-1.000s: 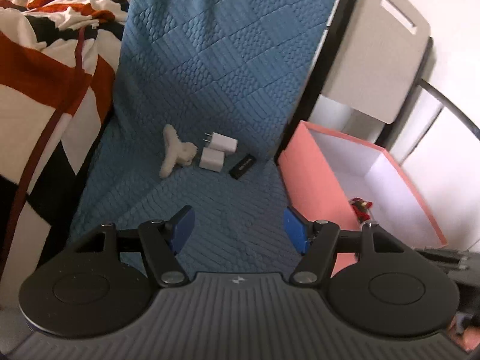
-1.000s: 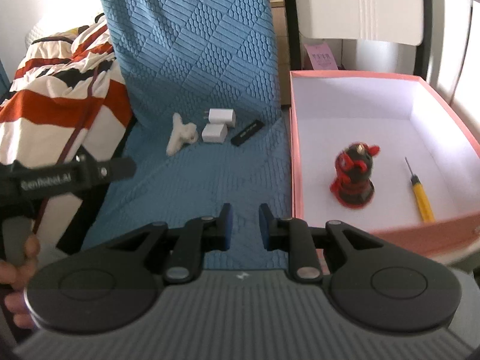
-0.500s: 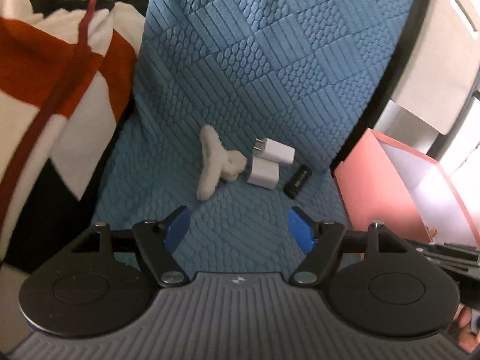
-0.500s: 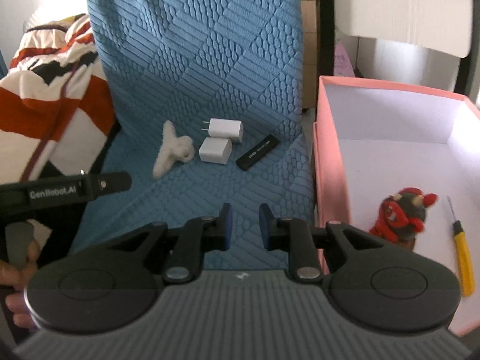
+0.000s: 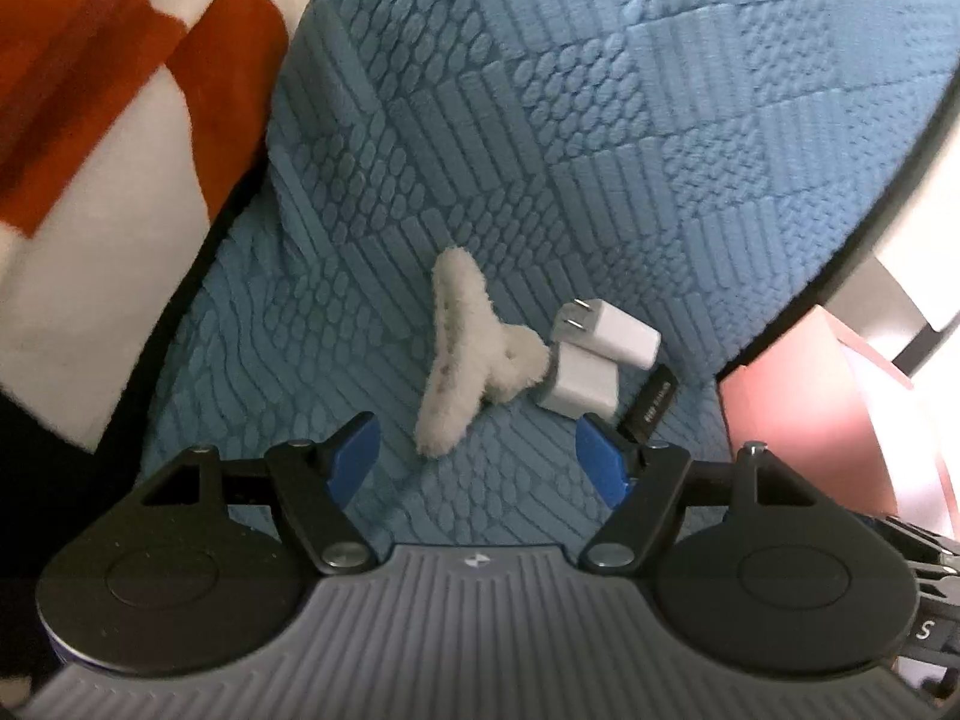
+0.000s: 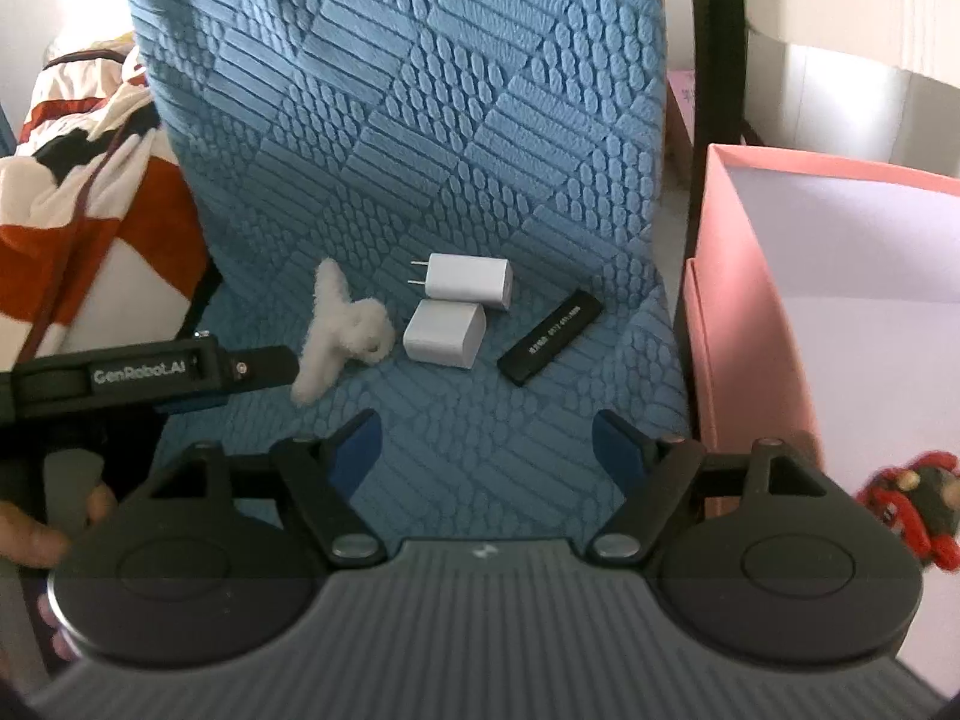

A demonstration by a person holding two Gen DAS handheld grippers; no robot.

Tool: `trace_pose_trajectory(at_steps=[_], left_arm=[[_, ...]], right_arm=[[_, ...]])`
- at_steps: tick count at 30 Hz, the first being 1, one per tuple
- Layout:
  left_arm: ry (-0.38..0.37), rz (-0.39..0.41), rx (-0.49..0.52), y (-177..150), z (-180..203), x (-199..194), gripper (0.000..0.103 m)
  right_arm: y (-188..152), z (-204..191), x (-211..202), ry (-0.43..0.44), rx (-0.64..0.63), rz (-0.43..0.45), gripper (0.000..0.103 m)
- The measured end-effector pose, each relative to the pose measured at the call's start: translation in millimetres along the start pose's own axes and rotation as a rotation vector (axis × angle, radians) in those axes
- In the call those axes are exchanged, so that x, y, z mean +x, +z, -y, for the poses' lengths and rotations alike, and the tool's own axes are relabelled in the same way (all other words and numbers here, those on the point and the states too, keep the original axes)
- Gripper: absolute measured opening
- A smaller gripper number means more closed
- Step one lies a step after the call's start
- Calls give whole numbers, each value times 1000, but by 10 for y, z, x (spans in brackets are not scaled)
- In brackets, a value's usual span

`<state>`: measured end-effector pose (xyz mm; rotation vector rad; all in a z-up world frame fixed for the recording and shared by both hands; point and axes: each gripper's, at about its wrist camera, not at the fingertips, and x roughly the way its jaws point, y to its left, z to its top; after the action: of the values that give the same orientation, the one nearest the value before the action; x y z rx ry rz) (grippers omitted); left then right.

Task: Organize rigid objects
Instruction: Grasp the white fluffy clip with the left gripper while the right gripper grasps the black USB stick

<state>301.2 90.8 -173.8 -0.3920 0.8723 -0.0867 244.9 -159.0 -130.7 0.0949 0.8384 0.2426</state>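
On the blue quilted seat cover [image 5: 540,150] [image 6: 456,138] lie a fluffy white hair claw [image 5: 465,354] [image 6: 342,333], two white plug chargers [image 5: 606,336] [image 6: 465,283], the nearer one [image 5: 579,387] [image 6: 445,333], and a black stick [image 5: 651,405] [image 6: 551,337]. My left gripper [image 5: 477,456] stands open just short of the hair claw, nothing between its fingers. My right gripper [image 6: 486,441] has its jaws opening, nothing between them, a little short of the chargers and the black stick. The left gripper's body [image 6: 156,372] shows at the left of the right wrist view.
A pink box [image 6: 750,312] [image 5: 798,420] stands right of the seat; a red and black figure [image 6: 912,507] lies in it. A striped orange, white and black blanket [image 5: 102,120] [image 6: 72,228] lies to the left. A hand [image 6: 36,528] holds the left gripper's handle.
Both grippers moved forward and down toward the objects on the seat, which now look larger. The right gripper went from shut to wide apart. The left jaws widened slightly.
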Motion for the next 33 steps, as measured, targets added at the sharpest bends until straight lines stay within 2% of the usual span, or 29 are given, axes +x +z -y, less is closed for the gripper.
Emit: trace_pose_trajectory(at_steps=[7,9,12,20,26,29,31,32,33], left_arm=[[-1,-32,9,192,-20,307,77],[-10,-43,14,229,-16,381,77],[-23,-49,27,272,-8,460,77],[-31,-67,28,312,-5,652,77],[-23,-65,10,339,-15,708,77],[-27,-56,3,345,-11,705,77],[-31,-52,-4,343,-14,717,77],[-34,-55,-5,336,-15,710,77],[-42,-58,0,328,-4,720,77]], right_arm=[[228,88,357,-37,35,-6,78],[299,137,456,-55,50,-13,70],[394,203,595,-77,64,-19,64],[513,303,990,-102,82,-74,56],[476,251,1267,-117,44,-129,57],[446,128,1311,-153,-47,-127,57],[434,77,1306,-166,-87,-129,55],[432,60,1297,-168,-97,-130,47],[429,38,1295,-166,-97,-134,43]])
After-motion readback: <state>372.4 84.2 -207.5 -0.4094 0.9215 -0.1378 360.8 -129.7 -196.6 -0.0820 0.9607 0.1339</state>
